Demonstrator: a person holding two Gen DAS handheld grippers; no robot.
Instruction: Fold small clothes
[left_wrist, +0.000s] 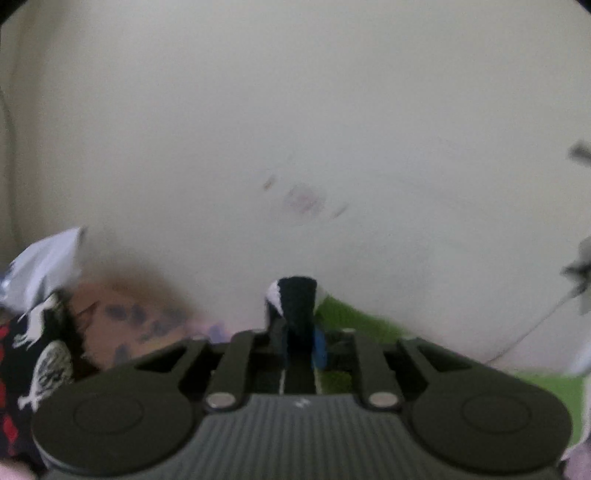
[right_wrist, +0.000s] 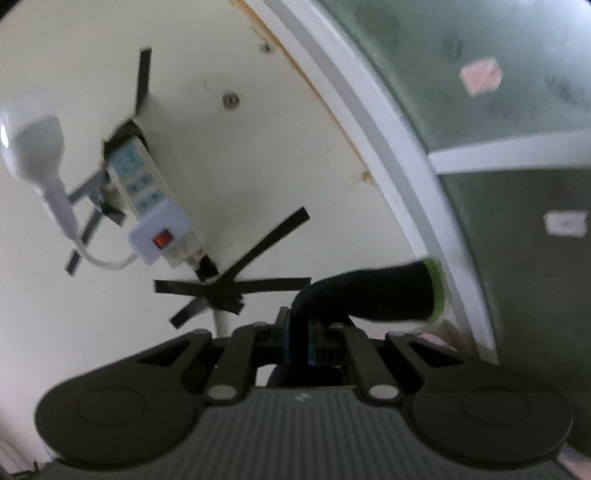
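Note:
In the left wrist view a dark sock with a white patch stands up from between the fingers of my left gripper, whose jaws are close together and shut on it. In the right wrist view my right gripper is shut on a dark sock with a green cuff, which bends over and sticks out to the right. It points up at the wall. I cannot tell whether both grippers hold the same sock. Both views are blurred.
Low on the left lie a black cloth with white fish prints, a brown patterned cloth and a pale cloth. A green surface lies under the left gripper. A taped power strip hangs on the wall beside a window frame.

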